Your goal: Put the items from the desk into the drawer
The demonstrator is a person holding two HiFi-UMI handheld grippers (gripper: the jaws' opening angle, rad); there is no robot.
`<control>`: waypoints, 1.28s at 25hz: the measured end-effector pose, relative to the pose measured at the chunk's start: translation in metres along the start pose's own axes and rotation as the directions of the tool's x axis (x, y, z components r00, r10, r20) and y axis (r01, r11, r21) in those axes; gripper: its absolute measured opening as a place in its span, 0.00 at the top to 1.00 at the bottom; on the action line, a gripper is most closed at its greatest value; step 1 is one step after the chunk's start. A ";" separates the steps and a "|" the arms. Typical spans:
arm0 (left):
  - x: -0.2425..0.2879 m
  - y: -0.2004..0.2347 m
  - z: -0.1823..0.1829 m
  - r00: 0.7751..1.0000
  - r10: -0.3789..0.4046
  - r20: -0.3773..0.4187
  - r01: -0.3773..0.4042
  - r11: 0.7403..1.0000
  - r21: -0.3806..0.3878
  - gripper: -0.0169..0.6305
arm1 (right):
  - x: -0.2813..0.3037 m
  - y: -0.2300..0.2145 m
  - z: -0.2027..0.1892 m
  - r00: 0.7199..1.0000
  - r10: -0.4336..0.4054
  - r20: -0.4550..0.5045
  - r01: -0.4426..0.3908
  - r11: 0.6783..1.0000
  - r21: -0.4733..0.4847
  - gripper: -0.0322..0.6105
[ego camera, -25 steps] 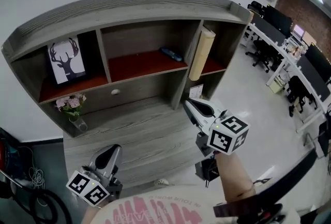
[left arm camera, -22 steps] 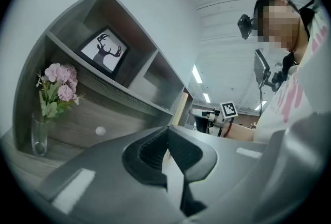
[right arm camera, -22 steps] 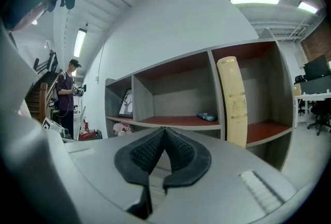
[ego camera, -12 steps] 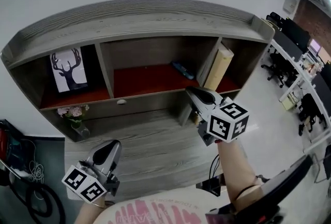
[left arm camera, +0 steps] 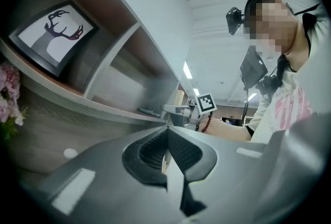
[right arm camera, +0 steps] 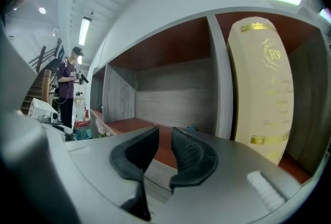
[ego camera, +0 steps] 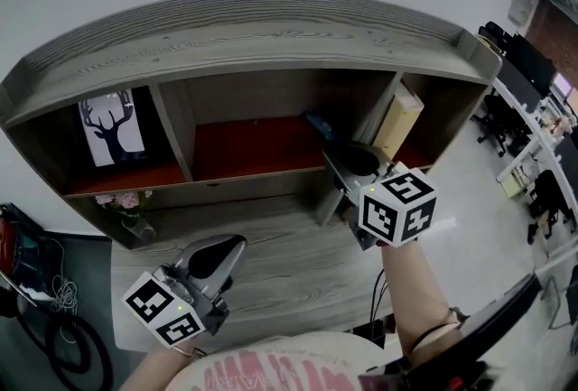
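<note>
- At the lower left of the head view, black cables [ego camera: 41,294] lie on the floor beside the desk [ego camera: 280,258].
- A framed deer picture [ego camera: 110,127] stands in the hutch's left compartment. Below it, a small vase of pink flowers [ego camera: 126,204] sits on the desk top.
- My left gripper [ego camera: 233,246] hangs low over the desk's front part, pointing to the right of the frame. In the left gripper view its jaws [left arm camera: 166,132] are together, with nothing between them.
- The drawer [ego camera: 235,188] sits under the red middle shelf with its front closed. Its round white knob [left arm camera: 69,153] shows at the lower left of the left gripper view.
- A dark blue item [ego camera: 316,122] lies at the right end of the red shelf, near the divider and just above my right gripper [ego camera: 336,154] in the frame.
- In the right gripper view my right jaws [right arm camera: 164,132] have just been opening. A narrow gap shows between the pads, with nothing in it, and a sliver of the blue item [right arm camera: 191,128] peeks over them.
- A cream book [ego camera: 399,120] with gold lettering stands in the right compartment, just beside the divider.
- Office desks and chairs [ego camera: 528,109] fill the far right.
</note>
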State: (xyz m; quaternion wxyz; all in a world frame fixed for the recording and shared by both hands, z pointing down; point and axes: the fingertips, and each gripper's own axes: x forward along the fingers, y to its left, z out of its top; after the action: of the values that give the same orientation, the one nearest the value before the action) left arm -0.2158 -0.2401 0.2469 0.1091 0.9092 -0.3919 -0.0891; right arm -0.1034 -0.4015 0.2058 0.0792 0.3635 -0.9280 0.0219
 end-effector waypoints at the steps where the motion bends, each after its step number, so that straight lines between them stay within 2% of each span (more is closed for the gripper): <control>1: 0.000 -0.001 0.000 1.000 -0.011 -0.007 0.011 1.000 0.004 0.94 | 0.002 -0.002 0.001 1.000 -0.023 -0.007 0.023 1.000 -0.004 0.81; 7: -0.013 0.007 -0.003 0.997 -0.064 -0.053 0.063 0.998 -0.016 0.94 | 0.023 -0.008 0.000 0.978 -0.167 -0.127 0.166 0.986 -0.018 0.63; 10: -0.021 0.014 -0.001 0.994 -0.090 -0.054 0.089 0.996 -0.019 0.94 | 0.039 -0.010 -0.004 0.942 -0.258 -0.215 0.245 0.966 -0.088 0.53; 14: -0.027 0.022 0.002 0.992 -0.122 -0.038 0.121 0.992 -0.035 0.94 | 0.063 -0.017 -0.008 0.893 -0.333 -0.303 0.297 0.942 -0.159 0.52; 19: -0.033 0.025 0.005 0.987 -0.157 -0.036 0.156 0.987 -0.038 0.94 | 0.078 -0.034 -0.008 0.842 -0.372 -0.391 0.359 0.927 -0.110 0.52; 25: -0.036 0.030 0.011 0.984 -0.179 -0.017 0.178 0.983 -0.037 0.94 | 0.095 -0.048 -0.023 0.763 -0.347 -0.545 0.401 0.916 -0.022 0.43; 28: -0.037 0.031 0.012 0.983 -0.184 -0.014 0.184 0.982 -0.039 0.94 | 0.097 -0.052 -0.025 0.746 -0.330 -0.579 0.420 0.907 0.024 0.43; 31: -0.038 0.033 0.012 0.983 -0.186 -0.013 0.185 0.982 -0.041 0.94 | 0.097 -0.055 -0.024 0.732 -0.332 -0.595 0.423 0.906 0.016 0.43; 32: -0.038 0.033 0.011 0.982 -0.186 -0.014 0.186 0.982 -0.041 0.94 | 0.095 -0.057 -0.023 0.726 -0.346 -0.594 0.429 0.903 -0.002 0.51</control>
State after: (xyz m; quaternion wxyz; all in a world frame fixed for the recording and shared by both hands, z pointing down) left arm -0.2674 -0.2359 0.2481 0.1219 0.9402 -0.3023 -0.0986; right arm -0.1308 -0.5046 0.2431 0.3366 0.5295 -0.7582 0.1776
